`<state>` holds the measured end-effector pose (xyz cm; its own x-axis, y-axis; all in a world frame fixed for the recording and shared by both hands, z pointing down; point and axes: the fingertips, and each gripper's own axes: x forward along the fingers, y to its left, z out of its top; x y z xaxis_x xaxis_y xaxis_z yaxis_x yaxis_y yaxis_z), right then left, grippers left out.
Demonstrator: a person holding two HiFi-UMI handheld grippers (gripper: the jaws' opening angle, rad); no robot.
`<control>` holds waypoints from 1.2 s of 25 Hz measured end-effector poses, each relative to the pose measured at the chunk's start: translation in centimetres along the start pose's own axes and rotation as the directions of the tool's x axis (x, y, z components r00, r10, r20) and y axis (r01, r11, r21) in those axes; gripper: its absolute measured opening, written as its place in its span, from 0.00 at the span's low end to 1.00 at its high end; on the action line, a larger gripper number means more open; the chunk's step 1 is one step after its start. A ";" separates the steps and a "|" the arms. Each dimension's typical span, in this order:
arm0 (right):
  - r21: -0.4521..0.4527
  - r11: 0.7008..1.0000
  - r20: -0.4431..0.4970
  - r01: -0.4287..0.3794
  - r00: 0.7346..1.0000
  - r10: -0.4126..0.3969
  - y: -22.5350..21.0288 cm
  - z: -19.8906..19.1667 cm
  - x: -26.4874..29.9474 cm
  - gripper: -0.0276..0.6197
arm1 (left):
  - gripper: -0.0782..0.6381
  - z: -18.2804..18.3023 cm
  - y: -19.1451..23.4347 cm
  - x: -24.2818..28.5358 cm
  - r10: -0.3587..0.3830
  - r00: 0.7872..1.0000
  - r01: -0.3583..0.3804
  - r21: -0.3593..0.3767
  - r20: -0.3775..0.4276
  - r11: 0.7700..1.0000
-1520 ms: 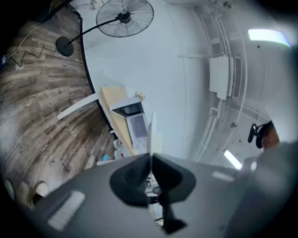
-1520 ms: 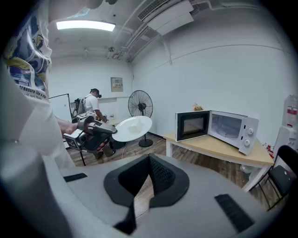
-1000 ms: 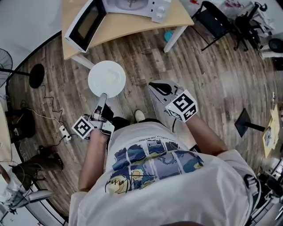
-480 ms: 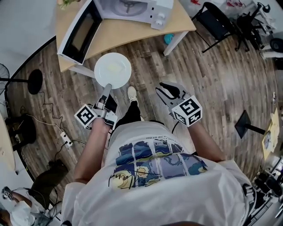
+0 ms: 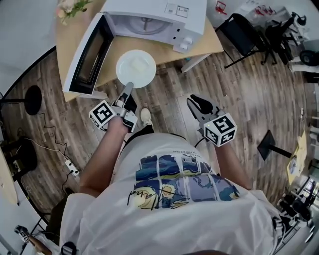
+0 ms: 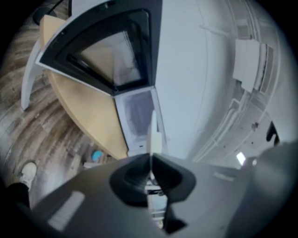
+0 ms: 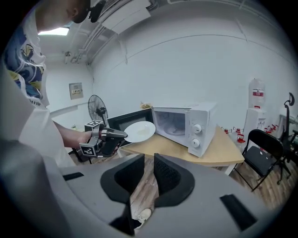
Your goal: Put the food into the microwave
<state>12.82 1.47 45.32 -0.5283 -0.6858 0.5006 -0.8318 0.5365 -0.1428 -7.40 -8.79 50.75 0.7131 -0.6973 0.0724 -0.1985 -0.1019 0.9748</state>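
Wooden floor (image 5: 169, 94) fills the head view; at upper centre a plate (image 5: 145, 77) of pale food (image 5: 134, 63) is held before the open microwave (image 5: 154, 10), over the tabletop (image 5: 113, 50) edge. In the left gripper view the left hand-held gripper (image 6: 151, 158) is clenched on the plate's rim. In the right gripper view the right hand-held gripper (image 7: 149, 162) is parted, empty. Carrying is judged in hand; level insertion is called for next.

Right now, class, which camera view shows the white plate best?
The head view: the white plate shows its whole face from above. The left gripper view shows only its thin edge; the right gripper view shows it small and oblique.
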 end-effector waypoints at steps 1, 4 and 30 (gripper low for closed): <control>-0.001 1.000 0.003 0.009 1.000 -0.009 -0.6 0.5 0.5 0.13 | 0.14 0.6 0.2 1.1 -0.003 1.000 0.003 -0.001 -0.007 1.000; 0.007 0.999 0.020 0.032 0.999 -0.032 -2.1 2.1 1.7 0.13 | 0.14 2.3 1.4 4.1 0.020 0.999 -0.020 -0.019 -0.026 1.000; -0.029 0.989 0.046 -0.144 0.988 0.145 -20.5 12.7 5.7 0.11 | 0.14 11.4 9.0 25.1 0.198 0.964 -0.177 -0.125 0.179 0.976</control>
<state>24.72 -19.70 40.32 -0.6504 -0.6226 0.4352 -0.7420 0.6432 -0.1887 1.07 -35.31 58.94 0.5281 -0.8189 0.2246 -0.2362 0.1124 0.9652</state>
